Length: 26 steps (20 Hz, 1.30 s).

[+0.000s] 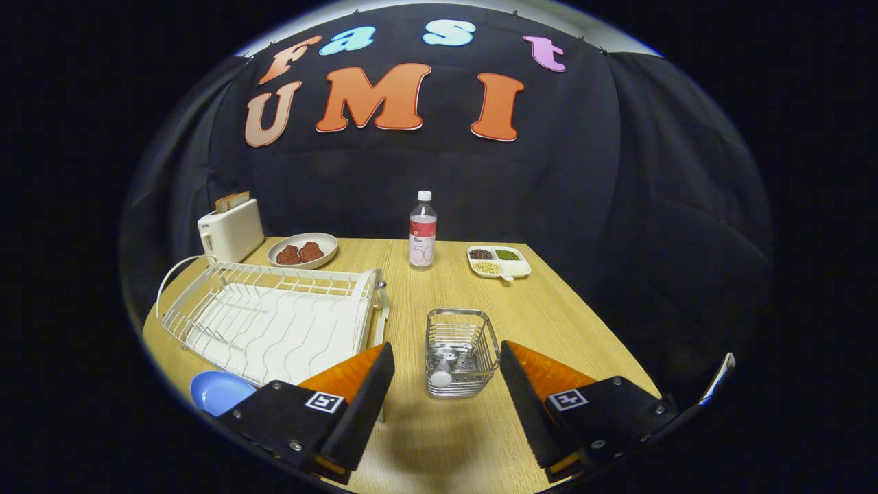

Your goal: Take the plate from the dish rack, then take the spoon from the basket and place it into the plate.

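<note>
Now claw (447, 384) open, holds nothing | spoon (442, 374) stands upright in basket (461, 351), just ahead between the fingers | plate (219, 392) lies left, beside dish rack (274, 319).

My gripper (447, 384) has black serrated jaws backed in orange, on black screwed mounts bearing square black-and-white markers.

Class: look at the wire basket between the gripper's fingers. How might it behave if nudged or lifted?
The wire basket looks light, being thin open mesh, so a nudge would probably slide it on the smooth table. It seems stiff. The open gripper straddles it; the spoon inside may rattle.
</note>
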Motion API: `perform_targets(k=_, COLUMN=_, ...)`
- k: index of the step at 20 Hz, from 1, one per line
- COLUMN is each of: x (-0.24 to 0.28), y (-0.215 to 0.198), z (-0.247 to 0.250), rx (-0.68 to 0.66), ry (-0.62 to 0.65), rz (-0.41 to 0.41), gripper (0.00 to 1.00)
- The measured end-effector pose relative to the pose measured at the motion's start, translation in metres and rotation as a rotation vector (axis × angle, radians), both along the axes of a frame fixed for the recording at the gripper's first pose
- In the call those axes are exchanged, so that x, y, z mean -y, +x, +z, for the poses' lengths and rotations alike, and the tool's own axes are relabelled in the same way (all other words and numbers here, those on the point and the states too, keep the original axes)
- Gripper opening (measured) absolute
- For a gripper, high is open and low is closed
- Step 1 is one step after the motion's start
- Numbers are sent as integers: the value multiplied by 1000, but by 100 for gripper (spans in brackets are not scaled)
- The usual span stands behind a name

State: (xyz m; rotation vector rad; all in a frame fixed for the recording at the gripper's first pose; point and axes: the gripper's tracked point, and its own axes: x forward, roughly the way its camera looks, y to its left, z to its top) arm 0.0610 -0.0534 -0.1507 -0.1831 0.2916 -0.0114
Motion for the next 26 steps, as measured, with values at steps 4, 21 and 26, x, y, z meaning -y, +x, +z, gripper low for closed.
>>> perform_targets(k=4, x=4, y=11, z=-11, rx=-21, ry=31, rz=-3, gripper=59)
perform_targets(k=21, x=12, y=-1, z=40, rx=-7, ry=62, rz=-9, gripper=6)
perform_targets(k=26, x=0, y=-33, z=82, rx=43, ry=60, rz=16, gripper=6)
